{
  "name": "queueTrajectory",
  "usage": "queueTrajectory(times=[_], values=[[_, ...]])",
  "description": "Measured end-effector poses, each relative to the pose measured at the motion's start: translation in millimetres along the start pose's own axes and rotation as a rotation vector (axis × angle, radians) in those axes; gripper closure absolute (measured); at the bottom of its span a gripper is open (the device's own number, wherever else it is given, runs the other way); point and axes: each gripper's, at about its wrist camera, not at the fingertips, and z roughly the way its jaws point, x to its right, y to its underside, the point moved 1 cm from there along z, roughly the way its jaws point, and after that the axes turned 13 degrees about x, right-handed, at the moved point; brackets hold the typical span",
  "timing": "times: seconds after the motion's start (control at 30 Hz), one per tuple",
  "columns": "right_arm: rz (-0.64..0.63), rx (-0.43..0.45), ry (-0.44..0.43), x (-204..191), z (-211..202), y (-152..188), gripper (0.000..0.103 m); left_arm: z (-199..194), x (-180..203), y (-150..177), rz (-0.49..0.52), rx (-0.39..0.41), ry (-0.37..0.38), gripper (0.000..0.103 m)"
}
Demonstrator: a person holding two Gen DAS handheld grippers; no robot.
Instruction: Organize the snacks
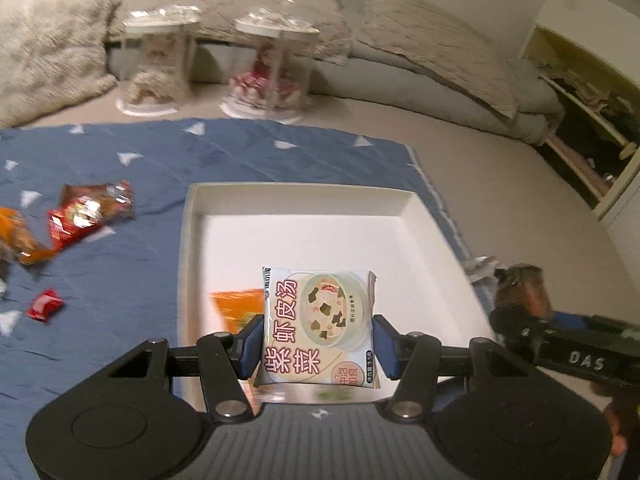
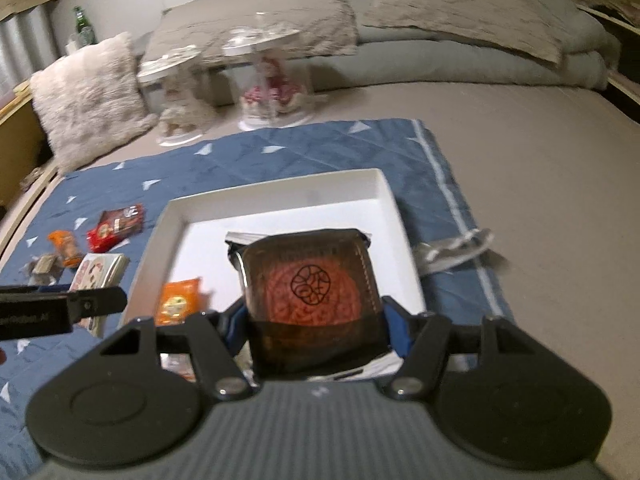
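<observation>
Blue quilt (image 1: 224,160) on a bed, white tray (image 1: 192,216) at centre. Left wrist: left gripper (image 1: 318,342) clamped on a soup packet (image 1: 318,328) above tray's near edge; orange packet (image 1: 236,306) inside at 9 o'clock, far half bare.

Right wrist: right gripper (image 2: 316,330) pinching a dark snack pack (image 2: 310,288) over tray (image 2: 384,196); red packet (image 2: 116,226) outside at 10 o'clock.

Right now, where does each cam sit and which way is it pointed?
Left wrist: on the left gripper, facing forward and down over the white tray toward the pillows; gripper shut on the soup packet; the right gripper's body shows at the right edge.
Right wrist: on the right gripper, same heading from the tray's right side; shut on the dark packet; the left gripper's body shows at left.
Shared: tray, orange packet, blue blanket, two clear jars.
</observation>
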Motion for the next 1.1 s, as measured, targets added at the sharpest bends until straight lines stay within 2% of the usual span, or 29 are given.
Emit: queueTrajectory(times=[0.17,0.6,0.83,1.03,1.1], values=[[0.026,-0.021,0.024,17,16,3,0.032,25,12,10,-0.091,-0.023,0.082,0.046],[0.088,-0.063,0.063,44,52,4,0.032,100,24,55,-0.434,-0.158,0.257,0.045],[0.101,-0.110,0.092,51,72,9,0.032,123,13,67,-0.425,-0.184,0.151,0.045],[0.113,-0.134,0.067,45,81,11,0.032,121,-1,62,-0.435,-0.163,0.125,0.044],[0.131,-0.136,0.054,44,85,10,0.031,118,-5,61,-0.443,-0.159,0.131,0.032]])
